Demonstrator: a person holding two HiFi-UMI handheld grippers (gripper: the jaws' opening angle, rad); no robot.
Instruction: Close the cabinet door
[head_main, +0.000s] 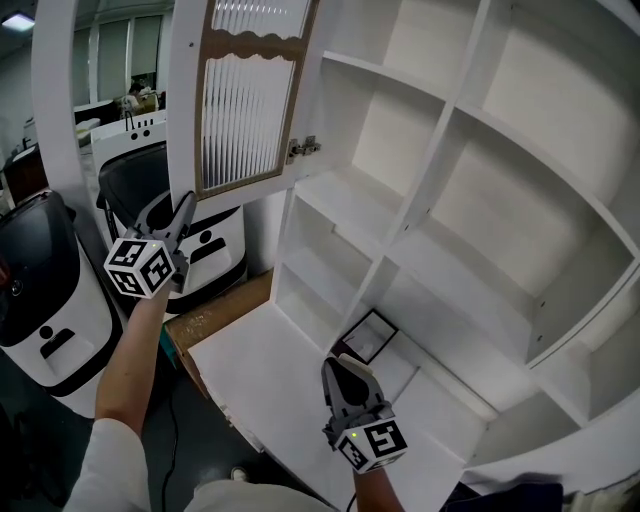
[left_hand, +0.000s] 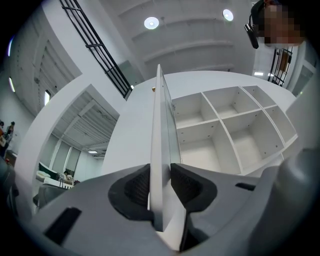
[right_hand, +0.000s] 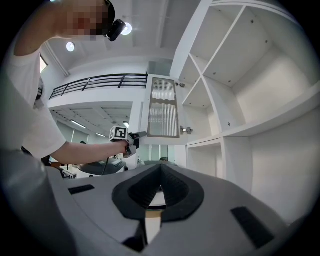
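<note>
The left gripper (head_main: 181, 210) is clamped on the free edge of the ribbed-glass cabinet door (head_main: 245, 95), its 2 pads pressing flat on the white frame. The door stands wide open, swung out from its hinge (head_main: 303, 148) on the shelf cabinet (head_main: 437, 140). To close it well, the grip should probably follow the door's arc about the hinge, with the wrist turning along, and slow before the frame meets the cabinet. The right gripper (head_main: 345, 375), jaws together on nothing, hangs low by the bottom shelf and is best kept clear.

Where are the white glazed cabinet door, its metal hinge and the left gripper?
white glazed cabinet door (head_main: 245, 100): head view, ribbed pane.
metal hinge (head_main: 304, 148): head view, bracket.
left gripper (head_main: 175, 212): head view, between fingertips.
</note>
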